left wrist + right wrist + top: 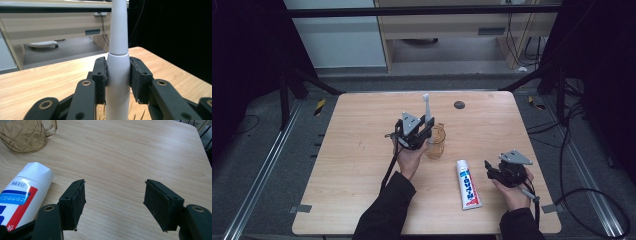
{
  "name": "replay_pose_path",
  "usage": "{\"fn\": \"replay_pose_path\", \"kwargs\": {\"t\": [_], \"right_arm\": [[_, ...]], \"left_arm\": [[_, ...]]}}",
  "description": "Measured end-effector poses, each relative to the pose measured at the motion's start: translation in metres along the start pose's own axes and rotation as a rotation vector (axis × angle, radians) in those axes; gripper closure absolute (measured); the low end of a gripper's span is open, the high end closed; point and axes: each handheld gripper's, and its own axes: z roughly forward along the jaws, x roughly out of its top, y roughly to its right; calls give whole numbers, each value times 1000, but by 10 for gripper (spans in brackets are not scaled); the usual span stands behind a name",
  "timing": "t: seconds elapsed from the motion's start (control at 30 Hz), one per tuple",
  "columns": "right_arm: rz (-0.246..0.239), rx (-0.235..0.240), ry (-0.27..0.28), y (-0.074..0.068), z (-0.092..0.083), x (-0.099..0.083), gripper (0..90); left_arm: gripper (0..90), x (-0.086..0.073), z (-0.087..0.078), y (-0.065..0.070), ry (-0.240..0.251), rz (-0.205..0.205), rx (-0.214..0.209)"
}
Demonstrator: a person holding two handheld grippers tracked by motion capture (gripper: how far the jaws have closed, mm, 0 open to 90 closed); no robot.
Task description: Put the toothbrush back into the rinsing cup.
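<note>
Left gripper [424, 131]: clamped on the white electric toothbrush [118, 75], both pads pressed flat against the handle's sides in the left gripper view.
Toothbrush: upright between those jaws, the narrow neck rising straight above the pads and out past the top of that view; in the high view its head stands clear above the gripper's grey plate.
Toothbrush's lower end: runs down below the pads and out of the left gripper view, so I cannot tell what it rests on or hangs over.
Amber glass cup [435, 141]: just beside the left gripper, on its outer jaw side, standing on the wooden table [362, 165]; whether the toothbrush's foot touches it I cannot tell.
Left hand [410, 159]: wrapped under the gripper body, dark sleeve coming in from the near edge.
Right gripper [115, 200]: jaws wide apart, nothing between them, only bare tabletop ahead.
Right hand [512, 192]: holding that gripper low near the table's near right corner, well apart from the left gripper.
Toothpaste tube [22, 195]: lying flat just beside the right gripper's left-hand jaw, white cap pointing away from the tool, not touched by the pad.
Cup from the right gripper: up ahead and off to the left, past the tube's cap, handle turned towards the middle of the table.
Small dark disc [459, 105]: far beyond both tools, near the far edge.
</note>
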Motion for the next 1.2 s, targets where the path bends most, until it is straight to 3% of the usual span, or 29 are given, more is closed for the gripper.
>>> {"fn": "replay_pose_path", "kwargs": {"t": [0.3,0.67,0.93,1.2], "right_arm": [[-4,-2,-3,0,1,0,332],[-3,-1,-3,0,1,0,332],[-2,0,-6,0,1,0,332],[-4,1,-4,0,1,0,329]], "left_arm": [[673,-16,1,-2,-31,3,-13],[671,-24,3,-1,-70,28,-29],[668,-27,3,-1,-71,42,-28],[585,-28,0,-3,-71,28,-39]]}}
